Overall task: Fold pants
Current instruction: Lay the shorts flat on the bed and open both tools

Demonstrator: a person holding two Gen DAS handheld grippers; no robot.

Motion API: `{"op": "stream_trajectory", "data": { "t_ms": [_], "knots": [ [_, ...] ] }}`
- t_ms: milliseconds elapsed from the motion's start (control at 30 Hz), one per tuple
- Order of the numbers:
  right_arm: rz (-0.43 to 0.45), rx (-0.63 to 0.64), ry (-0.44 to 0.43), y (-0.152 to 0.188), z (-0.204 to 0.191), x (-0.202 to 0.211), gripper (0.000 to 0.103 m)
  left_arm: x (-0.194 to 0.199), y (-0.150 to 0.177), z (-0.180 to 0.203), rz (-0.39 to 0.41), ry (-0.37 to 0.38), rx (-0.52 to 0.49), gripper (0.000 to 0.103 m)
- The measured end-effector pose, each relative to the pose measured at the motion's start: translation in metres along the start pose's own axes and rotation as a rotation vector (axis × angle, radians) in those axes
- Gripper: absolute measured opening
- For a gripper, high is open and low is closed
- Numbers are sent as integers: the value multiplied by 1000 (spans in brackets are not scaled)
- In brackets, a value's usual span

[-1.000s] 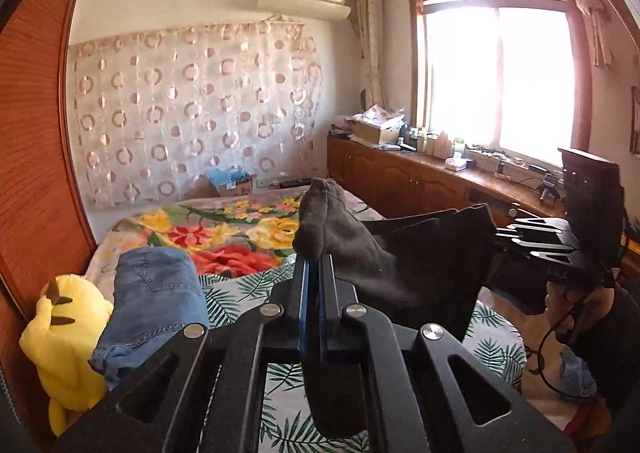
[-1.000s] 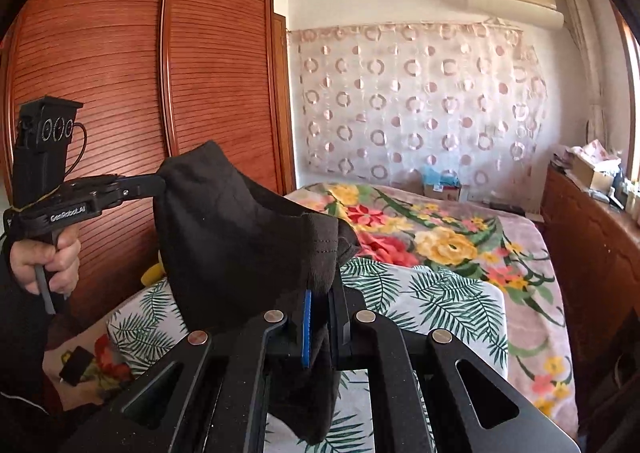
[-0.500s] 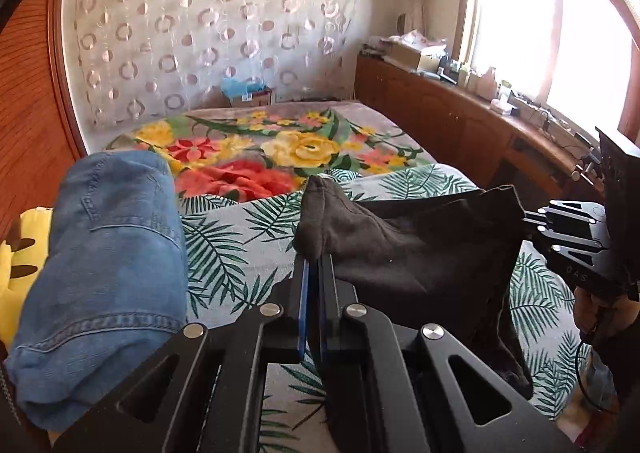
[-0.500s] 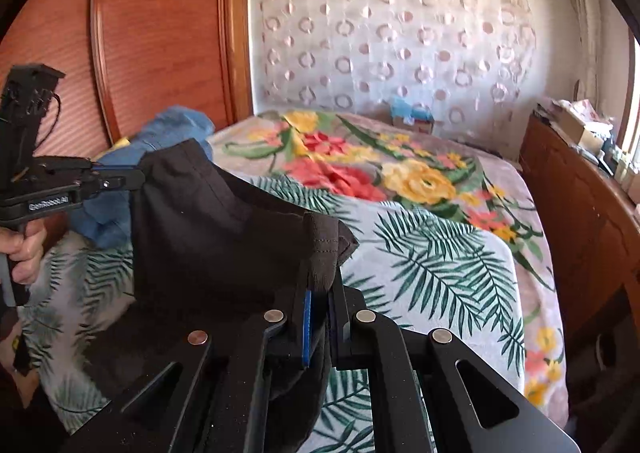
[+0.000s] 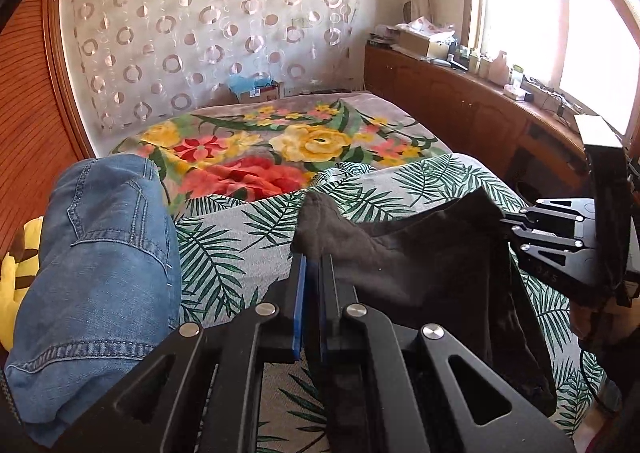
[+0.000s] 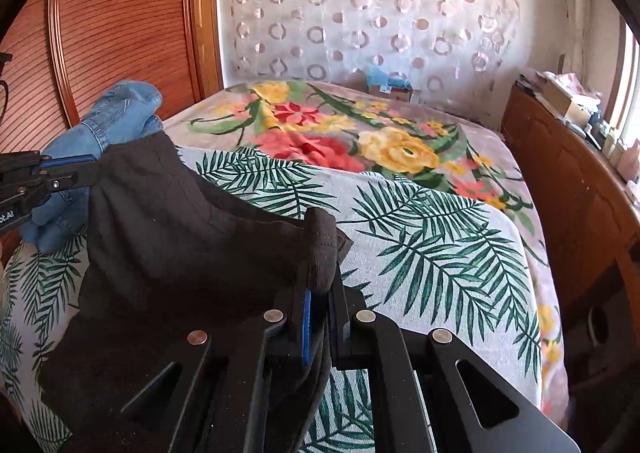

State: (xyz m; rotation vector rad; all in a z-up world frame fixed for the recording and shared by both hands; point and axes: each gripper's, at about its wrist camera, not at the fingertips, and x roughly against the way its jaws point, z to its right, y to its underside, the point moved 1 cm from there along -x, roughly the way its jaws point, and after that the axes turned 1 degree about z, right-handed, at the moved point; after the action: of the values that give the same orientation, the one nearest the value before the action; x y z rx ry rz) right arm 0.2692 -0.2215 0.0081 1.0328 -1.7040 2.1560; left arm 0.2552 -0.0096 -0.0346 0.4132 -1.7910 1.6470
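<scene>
Pants, dark, pinched by both clamped tongs: left, right.

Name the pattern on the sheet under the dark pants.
Green palm leaves on a pale sheet; right wrist view shows it best.

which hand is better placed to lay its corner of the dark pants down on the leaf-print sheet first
Left, probably. The left gripper grips its corner of the dark brown cloth pants over open palm-leaf print bedsheet; the right gripper is nearer the bed's edge.
</scene>
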Motion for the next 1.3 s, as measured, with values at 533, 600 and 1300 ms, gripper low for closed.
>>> {"op": "stream_trajectory", "data": {
  "t_ms": [533,600,1300],
  "knots": [
    [-8,-39,-33,11,-12,26,34,15,26,4,-19,56,-13,77],
    [7,-49,-49,15,-12,35,38,19,31,5,-18,59,-9,78],
    [0,-18,-173,123,-38,125,29,77,115,27,-42,85,-46,78]
  ]
}}
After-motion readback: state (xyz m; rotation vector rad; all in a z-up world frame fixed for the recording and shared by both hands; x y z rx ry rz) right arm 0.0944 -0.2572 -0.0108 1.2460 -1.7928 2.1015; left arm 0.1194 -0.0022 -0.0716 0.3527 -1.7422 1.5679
